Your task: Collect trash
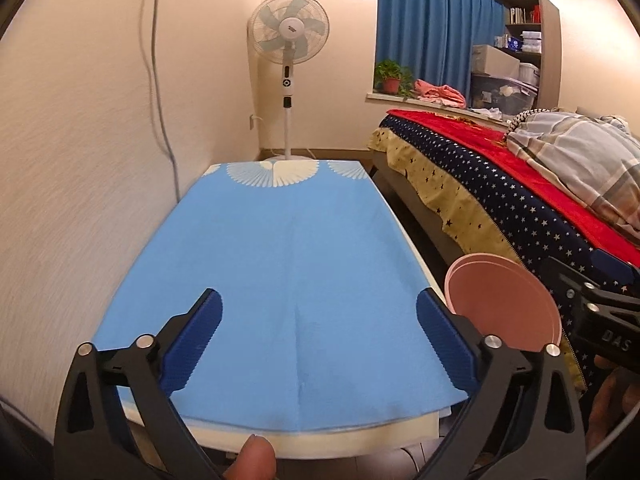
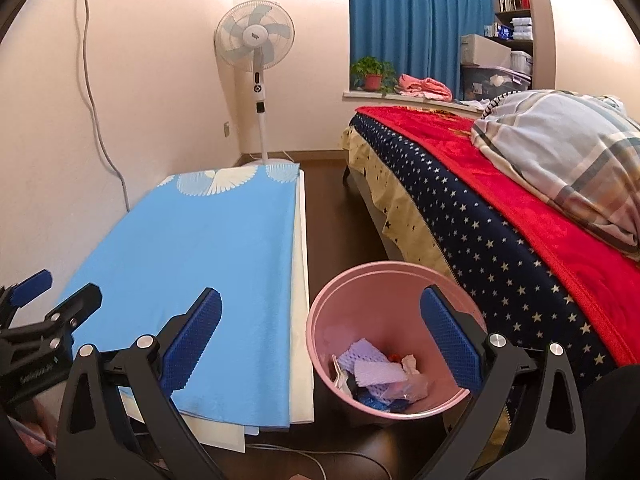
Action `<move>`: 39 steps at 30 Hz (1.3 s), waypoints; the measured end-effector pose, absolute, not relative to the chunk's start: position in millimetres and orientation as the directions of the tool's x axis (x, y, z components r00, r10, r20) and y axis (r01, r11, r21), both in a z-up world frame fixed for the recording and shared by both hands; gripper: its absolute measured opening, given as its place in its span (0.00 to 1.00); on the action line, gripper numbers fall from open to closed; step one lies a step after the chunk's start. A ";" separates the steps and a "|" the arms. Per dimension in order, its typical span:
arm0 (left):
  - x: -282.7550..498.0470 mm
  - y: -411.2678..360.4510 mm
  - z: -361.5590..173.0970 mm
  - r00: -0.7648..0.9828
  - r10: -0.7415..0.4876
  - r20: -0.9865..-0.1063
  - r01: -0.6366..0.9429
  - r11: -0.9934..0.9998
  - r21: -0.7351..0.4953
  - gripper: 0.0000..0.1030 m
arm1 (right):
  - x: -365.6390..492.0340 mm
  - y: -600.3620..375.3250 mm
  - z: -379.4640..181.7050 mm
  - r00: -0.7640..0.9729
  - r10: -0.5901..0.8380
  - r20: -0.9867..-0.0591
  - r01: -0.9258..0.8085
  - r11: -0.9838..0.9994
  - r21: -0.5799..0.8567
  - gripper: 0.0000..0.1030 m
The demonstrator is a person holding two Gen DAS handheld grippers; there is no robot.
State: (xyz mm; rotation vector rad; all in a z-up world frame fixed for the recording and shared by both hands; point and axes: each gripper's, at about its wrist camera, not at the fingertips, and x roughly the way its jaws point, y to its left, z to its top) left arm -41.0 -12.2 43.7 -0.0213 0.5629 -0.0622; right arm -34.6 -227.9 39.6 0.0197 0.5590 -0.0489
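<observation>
Hovering my left gripper (image 1: 319,336) over the blue table (image 1: 280,248), jaws released — right gripper (image 2: 320,336) also spread, pink bin (image 2: 352,280) of trash (image 2: 380,376) lower center.

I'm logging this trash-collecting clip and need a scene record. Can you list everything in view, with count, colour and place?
table: one, white, by the left wall
cloth: one, light blue with white fan prints at the far end, covering the table
bin: one, pink, on the floor between table and bed
trash: several scraps, purple, white, blue, inside the bin
fan: one, white with pale blue blades, far corner
bed: one, red and starred navy covers, right side
curtain: blue, over the window
plant: one, green in red pot, on the sill
left gripper: black, blue pads, open, over the cloth
right gripper: black, blue pads, open, over the bin's edge
</observation>
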 end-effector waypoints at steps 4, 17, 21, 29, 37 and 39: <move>-46.5 -8.6 40.1 0.842 -0.045 -0.538 0.031 0.999 -0.035 0.92 | -33.7 -223.2 34.7 0.843 -0.046 -0.536 0.051 0.999 -0.005 0.95; -39.8 -6.6 29.8 0.839 -0.022 -0.543 -0.008 0.999 -0.052 0.92 | -29.3 -221.8 27.3 0.835 -0.060 -0.546 0.066 0.998 -0.009 0.95; -40.9 -7.7 29.5 0.840 -0.025 -0.542 -0.002 0.999 -0.048 0.92 | -29.0 -223.7 28.0 0.837 -0.063 -0.544 0.071 0.997 -0.006 0.95; -44.4 -6.8 29.2 0.843 -0.025 -0.537 -0.001 0.999 -0.049 0.92 | -30.1 -222.9 27.6 0.839 -0.064 -0.540 0.071 0.997 -0.008 0.95; -45.1 -5.2 28.9 0.844 -0.030 -0.535 0.001 0.999 -0.053 0.92 | -31.2 -223.3 27.8 0.840 -0.063 -0.538 0.068 0.998 -0.011 0.95; -45.0 -5.3 28.9 0.844 -0.030 -0.536 0.002 0.999 -0.053 0.92 | -31.3 -223.3 27.7 0.840 -0.064 -0.538 0.069 0.998 -0.010 0.95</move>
